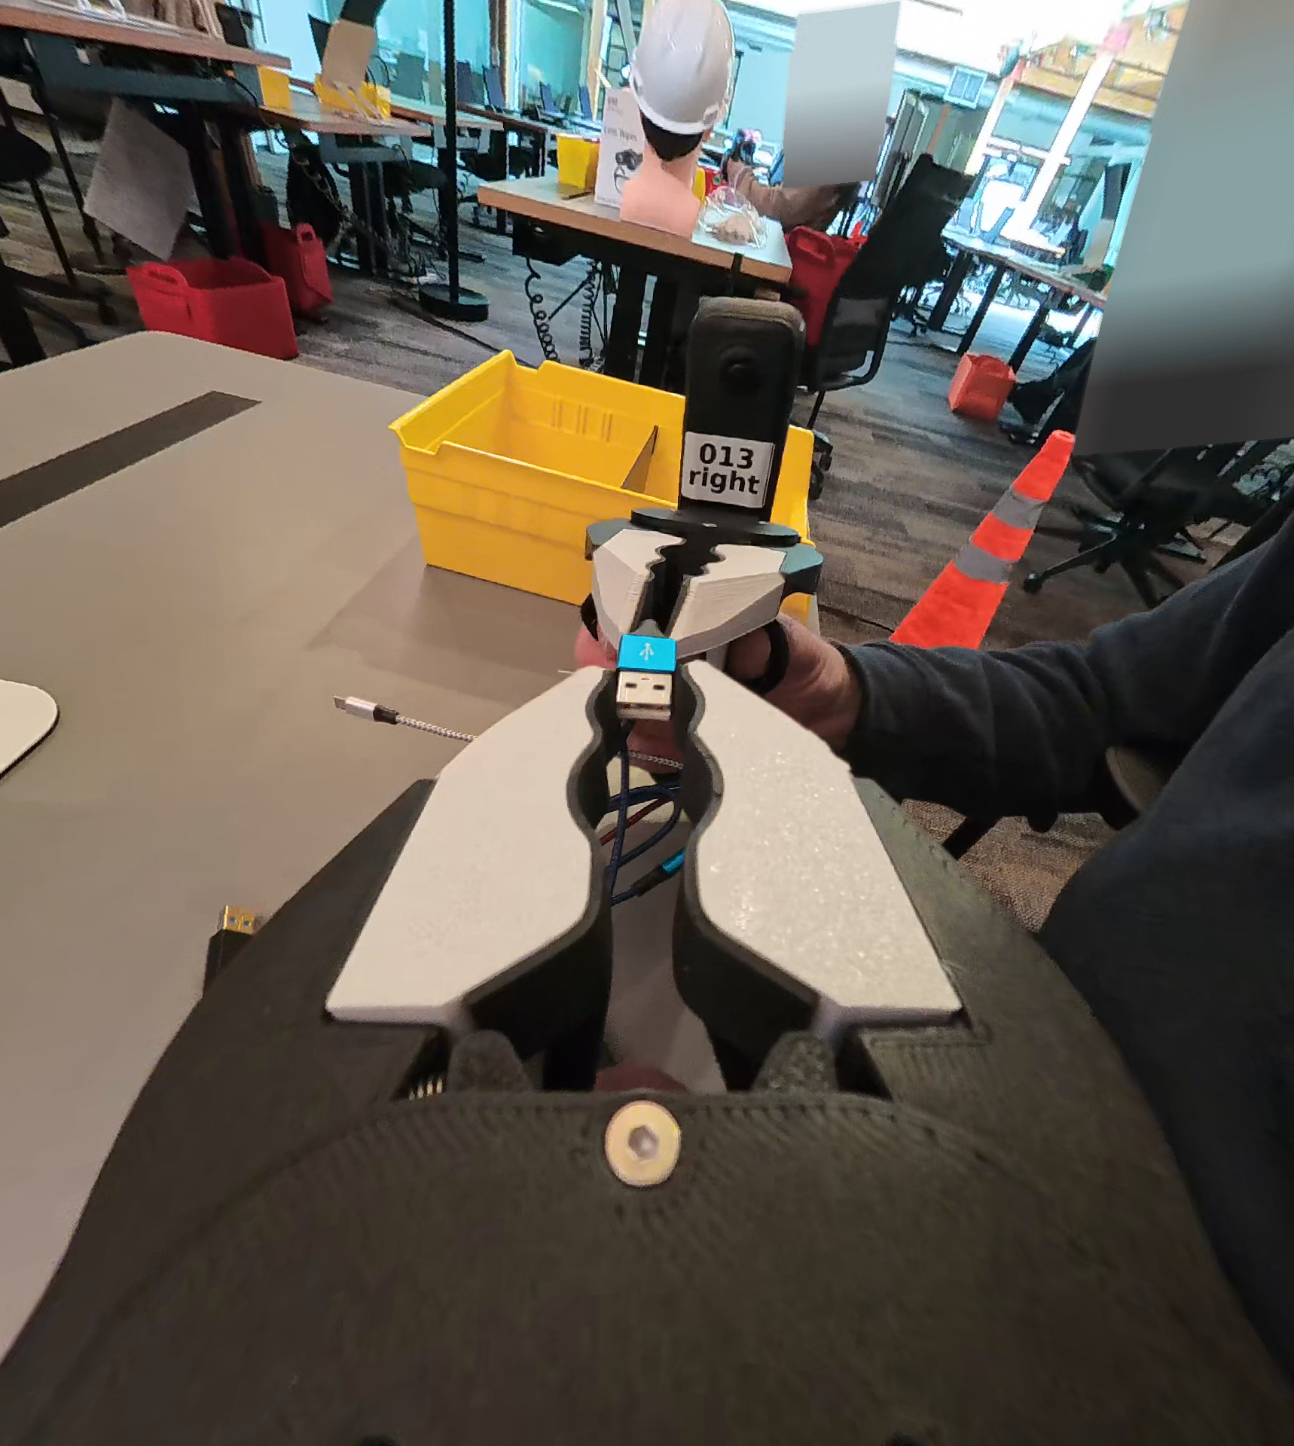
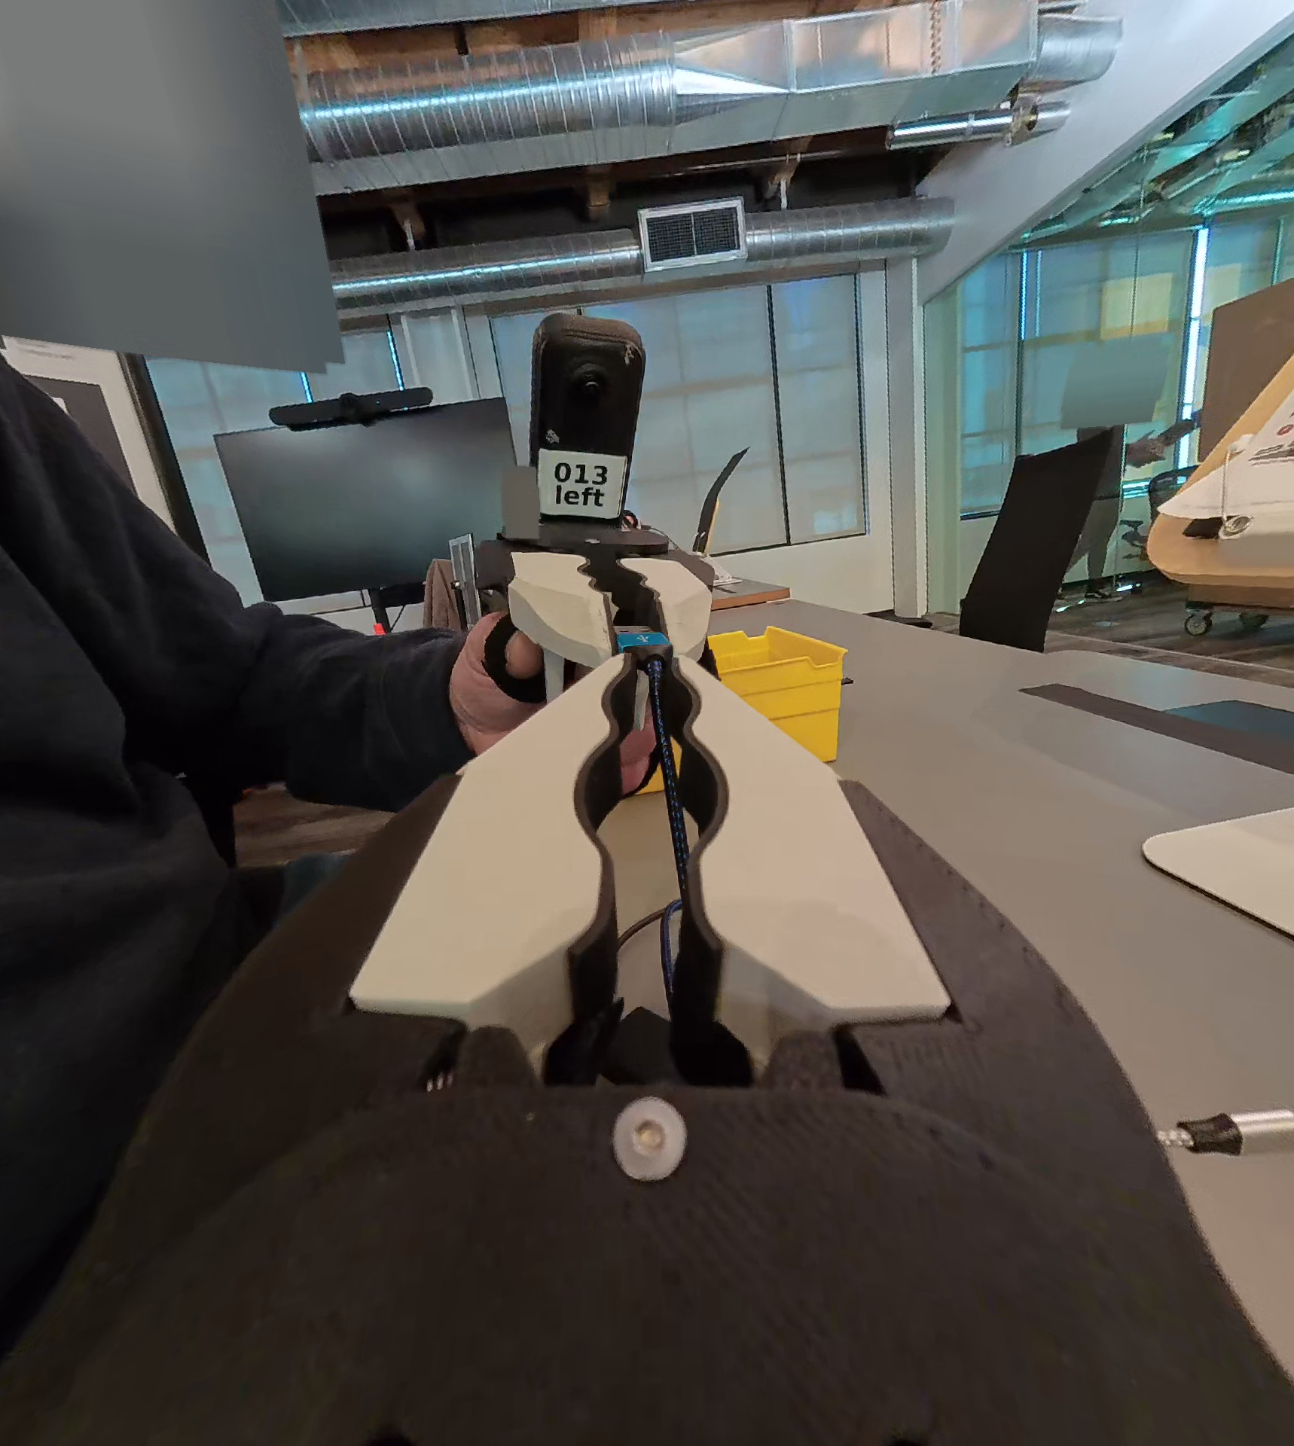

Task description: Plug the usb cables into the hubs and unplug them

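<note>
Left wrist view: my left tongs (image 1: 645,688) and right tongs (image 1: 655,626) faced tip to tip above the table (image 1: 159,626), both clamped on the blue USB-A plug (image 1: 645,673).

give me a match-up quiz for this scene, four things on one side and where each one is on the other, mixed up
Things:
1. blue-cased usb plug
2. yellow plastic bin
3. orange traffic cone with grey bands
4. white hard hat

Places:
a. on the floor
b. on a mannequin head
c. at the far edge of the grey table
d. in mid-air, off the table

Pairs: 1-d, 2-c, 3-a, 4-b
</note>
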Demonstrator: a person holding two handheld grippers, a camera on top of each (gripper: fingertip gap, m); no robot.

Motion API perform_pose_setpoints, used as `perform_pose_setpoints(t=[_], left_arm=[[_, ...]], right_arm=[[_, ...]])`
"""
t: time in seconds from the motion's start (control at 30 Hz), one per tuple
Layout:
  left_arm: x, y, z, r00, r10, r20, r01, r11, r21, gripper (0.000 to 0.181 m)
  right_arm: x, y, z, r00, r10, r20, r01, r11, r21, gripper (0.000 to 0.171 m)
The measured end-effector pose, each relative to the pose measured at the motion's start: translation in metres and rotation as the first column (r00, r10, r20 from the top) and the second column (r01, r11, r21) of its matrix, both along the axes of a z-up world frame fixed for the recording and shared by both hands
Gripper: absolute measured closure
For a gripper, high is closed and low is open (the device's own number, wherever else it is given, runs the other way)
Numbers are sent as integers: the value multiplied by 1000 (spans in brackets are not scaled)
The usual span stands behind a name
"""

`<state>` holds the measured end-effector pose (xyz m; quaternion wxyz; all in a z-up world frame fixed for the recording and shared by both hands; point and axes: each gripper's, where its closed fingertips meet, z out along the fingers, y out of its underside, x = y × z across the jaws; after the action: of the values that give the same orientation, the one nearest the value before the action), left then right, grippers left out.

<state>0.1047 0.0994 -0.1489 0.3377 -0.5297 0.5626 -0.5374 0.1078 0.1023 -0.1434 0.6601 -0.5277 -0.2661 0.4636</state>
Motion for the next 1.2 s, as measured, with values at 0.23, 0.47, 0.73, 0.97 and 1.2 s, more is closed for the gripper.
perform_pose_setpoints(t=[0.23,0.47,0.73,0.97,1.2], left_arm=[[-1,-3,2,1000,-14,21,15,999,-41,169],[-1,-6,6,999,-33,38,35,997,-73,169],[-1,-8,5,998,-47,48,52,994,-92,169],[-1,-10,3,997,-57,43,61,994,-94,169],[-2,-10,0,997,-60,45,65,991,-115,169]], right_arm=[[-1,-3,2,999,-28,17,27,998,56,166],[0,-5,6,999,6,-39,-4,998,61,167],[0,-6,5,998,26,-60,-23,998,51,163],[0,-9,7,996,47,-72,-42,997,62,166],[0,-9,4,997,48,-55,-45,997,65,167]])
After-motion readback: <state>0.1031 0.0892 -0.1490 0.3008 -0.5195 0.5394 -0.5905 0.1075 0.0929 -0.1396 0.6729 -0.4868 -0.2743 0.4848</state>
